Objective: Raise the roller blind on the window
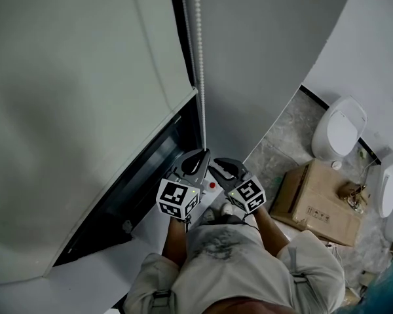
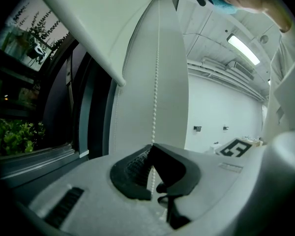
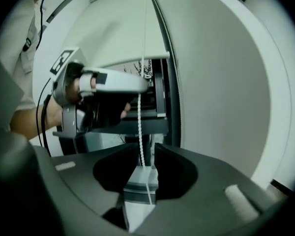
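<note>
The blind (image 1: 85, 110) fills the left of the head view, a pale sheet hanging part way down the window (image 1: 141, 172), whose dark glass shows below its bottom rail. The chain (image 1: 198, 57) drops straight down the blind's right edge, its long axis vertical, into the two claws held side by side beneath it.

The left claw (image 1: 200, 154) is pinched onto the chain, its tips meeting around the beads. The right claw (image 1: 217, 169) sits just beside it and slightly lower, its jaws a little apart with the chain standing in the gap, not clamped. The left is therefore the nearer, working hand, and any pull must run down along the chain, toward the person.

The left gripper view shows the tips (image 2: 152, 149) closed on the beads, with greenery outside the glass. The right gripper view alone shows its own gap (image 3: 146, 154), and the left claw (image 3: 137, 85) gripping higher up the strand. Only the head view shows the floor, a toilet (image 1: 339, 133) and a carton (image 1: 318, 205).
</note>
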{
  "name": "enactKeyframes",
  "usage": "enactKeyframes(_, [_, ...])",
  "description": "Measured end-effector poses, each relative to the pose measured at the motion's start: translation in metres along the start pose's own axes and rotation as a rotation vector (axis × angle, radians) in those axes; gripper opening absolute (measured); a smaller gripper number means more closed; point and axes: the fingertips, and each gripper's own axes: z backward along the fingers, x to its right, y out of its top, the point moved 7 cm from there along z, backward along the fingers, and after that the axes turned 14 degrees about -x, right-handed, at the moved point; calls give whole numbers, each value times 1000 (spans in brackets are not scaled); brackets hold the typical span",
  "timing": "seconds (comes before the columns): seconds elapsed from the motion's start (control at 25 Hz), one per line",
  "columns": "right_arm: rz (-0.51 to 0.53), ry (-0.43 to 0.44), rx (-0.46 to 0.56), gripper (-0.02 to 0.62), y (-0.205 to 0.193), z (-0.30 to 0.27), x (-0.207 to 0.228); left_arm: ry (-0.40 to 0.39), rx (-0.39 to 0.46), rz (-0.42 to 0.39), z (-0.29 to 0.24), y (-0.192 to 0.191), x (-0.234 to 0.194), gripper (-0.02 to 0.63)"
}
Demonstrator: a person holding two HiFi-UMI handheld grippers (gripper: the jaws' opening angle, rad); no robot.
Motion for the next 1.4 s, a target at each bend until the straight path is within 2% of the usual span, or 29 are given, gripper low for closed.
enactKeyframes(0.24, [41, -43, 104, 100, 62, 39, 6, 9, -1, 1, 1, -1, -1, 12])
enactKeyframes(0.48, [50, -15, 208, 97, 118, 69, 2, 10, -3, -1, 2, 0, 0, 12])
enactKeyframes(0.84, [125, 9, 331, 102, 211, 96, -1, 1, 0, 1, -2, 1, 2, 12])
enactKeyframes(1.12, [155, 17, 352, 101, 247, 99, 8, -1, 3, 4, -7, 1, 8, 12])
enactKeyframes(1.24, [147, 18, 358, 17, 252, 101, 7, 1, 4, 6, -7, 1, 8, 12])
enactKeyframes(1.4, [152, 11, 370, 12, 250, 100, 3, 0, 6, 11, -9, 0, 5, 12])
